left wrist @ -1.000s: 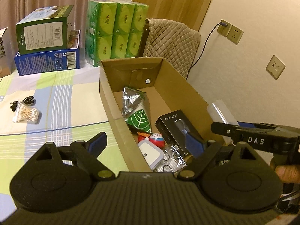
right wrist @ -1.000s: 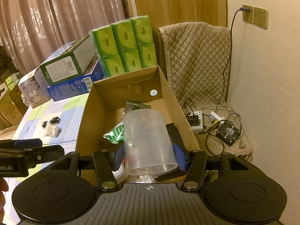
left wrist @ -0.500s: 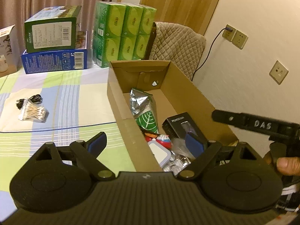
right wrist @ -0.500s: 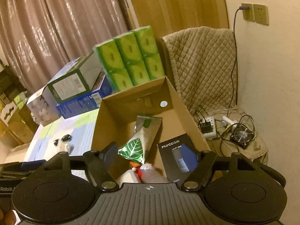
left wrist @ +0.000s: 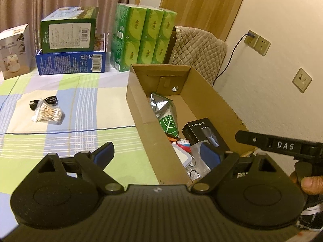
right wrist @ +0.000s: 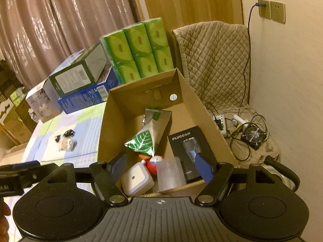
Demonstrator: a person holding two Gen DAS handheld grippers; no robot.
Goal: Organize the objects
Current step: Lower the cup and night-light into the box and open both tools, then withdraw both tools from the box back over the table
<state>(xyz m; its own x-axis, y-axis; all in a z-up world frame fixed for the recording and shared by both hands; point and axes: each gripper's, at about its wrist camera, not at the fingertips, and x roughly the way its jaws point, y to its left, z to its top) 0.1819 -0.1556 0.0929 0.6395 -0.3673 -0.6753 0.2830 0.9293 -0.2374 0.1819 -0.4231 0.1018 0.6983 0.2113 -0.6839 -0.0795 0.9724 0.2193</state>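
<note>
Right gripper [right wrist: 163, 167] open above cardboard box [right wrist: 203, 109]; black box [right wrist: 187, 149] reads FLYCO.

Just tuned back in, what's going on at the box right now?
A person with a gripper in each hand is tidying loose items into the cardboard box. The clear plastic cup lies in its near end beside the black shaver box and leaf-print pouch. The right gripper hangs open over the box, holding nothing. The left gripper is open and empty too. A bag of cotton swabs and a black cable remain on the checked cloth.
</note>
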